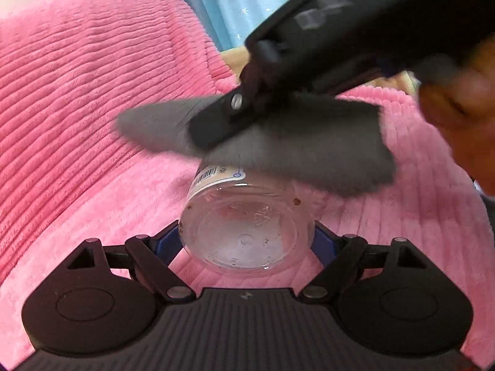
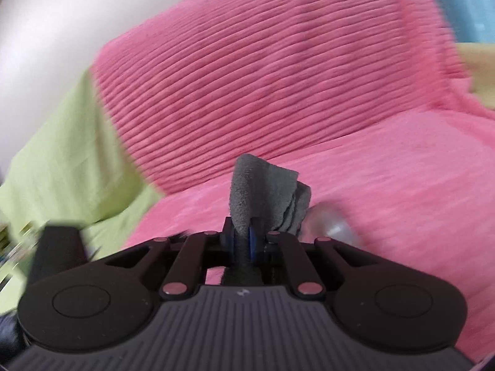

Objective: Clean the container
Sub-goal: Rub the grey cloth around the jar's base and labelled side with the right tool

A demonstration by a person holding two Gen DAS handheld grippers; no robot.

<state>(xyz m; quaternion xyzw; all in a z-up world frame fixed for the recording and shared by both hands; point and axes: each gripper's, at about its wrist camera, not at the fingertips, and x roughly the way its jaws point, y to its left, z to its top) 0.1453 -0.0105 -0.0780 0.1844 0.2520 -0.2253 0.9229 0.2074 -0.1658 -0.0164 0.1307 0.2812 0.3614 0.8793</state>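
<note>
A clear plastic container [image 1: 244, 232] with a white barcode label and brown specks inside lies on its side, its round bottom facing my left wrist camera. My left gripper [image 1: 246, 241] is shut on it, blue pads on both sides. My right gripper [image 1: 213, 130] is shut on a grey cloth [image 1: 309, 145] and holds it just above the container's far end. In the right wrist view the right gripper [image 2: 243, 241] pinches the folded grey cloth [image 2: 263, 194], and the container [image 2: 331, 222] shows blurred to the right of it.
A pink ribbed plush blanket [image 1: 77, 99] covers a sofa seat and backrest under and behind the container. A green sheet [image 2: 68, 160] lies at the left in the right wrist view. Blue curtains [image 1: 222, 0] hang behind. A hand [image 1: 464, 123] holds the right gripper.
</note>
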